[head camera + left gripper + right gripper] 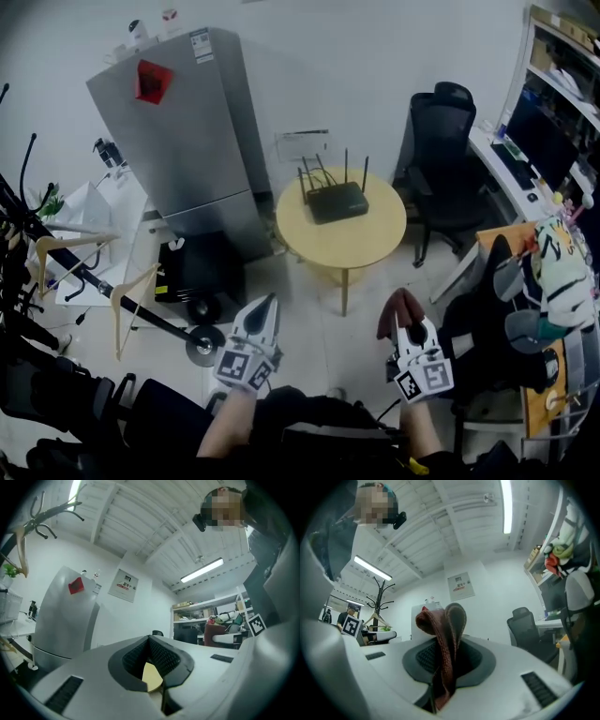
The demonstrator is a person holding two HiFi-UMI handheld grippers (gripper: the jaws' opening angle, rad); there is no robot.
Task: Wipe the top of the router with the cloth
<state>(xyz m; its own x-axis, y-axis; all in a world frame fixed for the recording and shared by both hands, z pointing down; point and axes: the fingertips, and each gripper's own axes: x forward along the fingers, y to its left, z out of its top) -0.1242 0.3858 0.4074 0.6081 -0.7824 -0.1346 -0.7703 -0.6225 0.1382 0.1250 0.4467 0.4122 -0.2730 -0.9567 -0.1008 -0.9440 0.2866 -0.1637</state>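
Note:
A black router with several upright antennas sits on the round yellow table in the middle of the head view. My right gripper is held low, well in front of the table, shut on a dark red cloth. In the right gripper view the cloth stands folded out of the closed jaws. My left gripper is at the lower left of the table, shut, with nothing in it. In the left gripper view a sliver of the yellow table shows past the closed jaws.
A grey fridge stands left of the table with a black box at its foot. A black office chair is right of the table, a desk with a monitor beyond. A coat rack with hangers lies at the left.

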